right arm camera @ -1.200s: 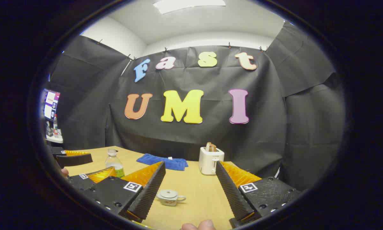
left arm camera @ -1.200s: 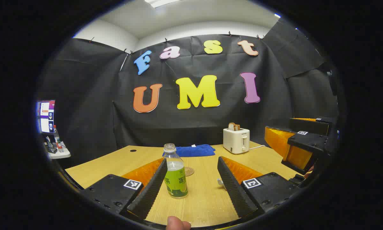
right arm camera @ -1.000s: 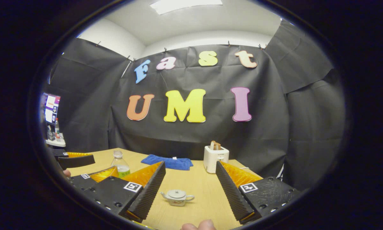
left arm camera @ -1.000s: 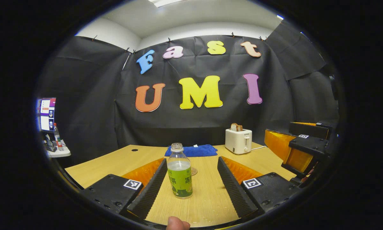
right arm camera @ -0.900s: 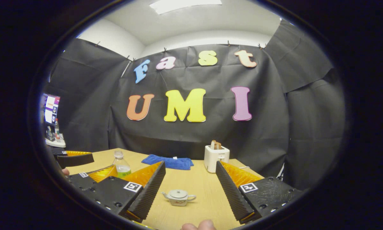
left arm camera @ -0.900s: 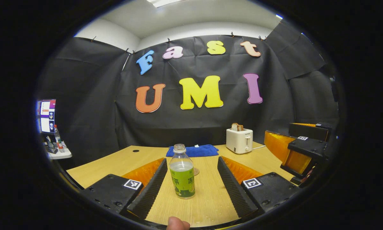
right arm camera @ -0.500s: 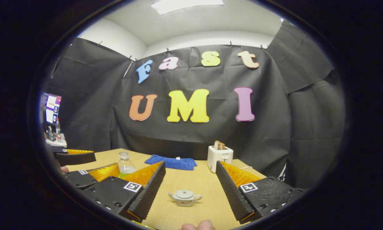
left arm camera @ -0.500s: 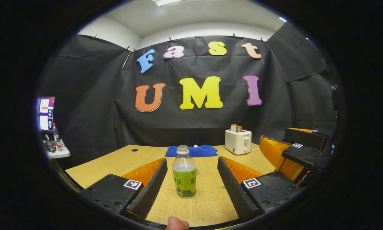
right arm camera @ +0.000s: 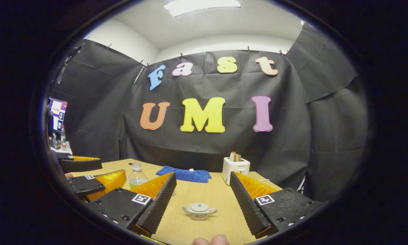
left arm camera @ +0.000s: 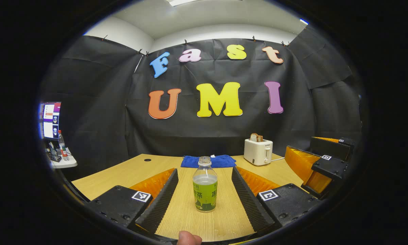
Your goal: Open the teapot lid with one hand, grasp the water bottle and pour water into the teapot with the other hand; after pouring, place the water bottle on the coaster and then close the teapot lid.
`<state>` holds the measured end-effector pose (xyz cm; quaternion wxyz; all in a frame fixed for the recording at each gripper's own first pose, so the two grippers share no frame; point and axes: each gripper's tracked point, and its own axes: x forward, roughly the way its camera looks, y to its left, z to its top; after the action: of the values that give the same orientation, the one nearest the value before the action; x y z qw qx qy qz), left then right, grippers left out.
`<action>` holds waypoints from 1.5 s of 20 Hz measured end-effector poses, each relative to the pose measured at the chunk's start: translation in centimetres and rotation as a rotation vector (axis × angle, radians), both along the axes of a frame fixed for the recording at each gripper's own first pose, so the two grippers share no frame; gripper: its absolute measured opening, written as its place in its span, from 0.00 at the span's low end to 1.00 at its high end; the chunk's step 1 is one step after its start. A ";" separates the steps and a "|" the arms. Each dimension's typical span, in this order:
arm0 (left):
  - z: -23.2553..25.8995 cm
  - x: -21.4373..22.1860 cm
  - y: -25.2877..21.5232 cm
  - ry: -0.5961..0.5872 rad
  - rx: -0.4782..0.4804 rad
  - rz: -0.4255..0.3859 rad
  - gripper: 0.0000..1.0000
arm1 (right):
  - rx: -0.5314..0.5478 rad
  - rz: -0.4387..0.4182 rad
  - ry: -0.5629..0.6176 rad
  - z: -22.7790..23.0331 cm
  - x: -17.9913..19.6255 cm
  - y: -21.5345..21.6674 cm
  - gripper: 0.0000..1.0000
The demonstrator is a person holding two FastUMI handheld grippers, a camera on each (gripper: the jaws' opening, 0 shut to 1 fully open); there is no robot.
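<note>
Bottle (left arm camera: 205, 189) now centred between open jaws

Left gripper (left arm camera: 204, 200), right gripper (right arm camera: 200, 202): jaws wide apart.

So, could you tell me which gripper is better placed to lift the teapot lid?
The right gripper: the teapot, lid on, sits between its open fingers. The left gripper is lined up on the water bottle.
</note>
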<state>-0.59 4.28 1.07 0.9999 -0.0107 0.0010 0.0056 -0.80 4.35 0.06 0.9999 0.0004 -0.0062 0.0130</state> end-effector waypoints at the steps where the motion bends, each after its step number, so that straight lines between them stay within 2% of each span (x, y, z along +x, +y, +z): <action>1: -0.1 0.0 0.1 0.003 0.002 0.002 0.99 | -0.001 0.000 0.002 -0.1 0.0 0.0 0.95; 4: -0.1 0.1 0.0 0.004 -0.001 -0.003 0.99 | 0.000 0.010 0.012 -0.4 0.2 0.3 0.97; 14: -1.0 0.5 0.9 0.024 0.013 0.014 0.99 | 0.012 0.027 0.047 -2.1 1.3 0.4 0.95; 21: -1.6 0.6 1.2 0.047 0.022 0.015 0.99 | 0.008 0.030 0.151 -7.1 3.3 -0.2 0.97; 22: -1.6 0.7 1.3 0.047 0.023 0.018 0.99 | 0.010 0.030 0.169 -7.8 3.7 -0.2 0.95; 30: -1.7 0.8 3.2 0.056 0.005 0.050 0.99 | -0.005 -0.013 0.287 -13.0 8.3 0.1 0.95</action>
<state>0.23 7.52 -0.59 0.9991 -0.0082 0.0289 0.0310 7.51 4.43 -12.96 0.9905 0.0000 0.1371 0.0066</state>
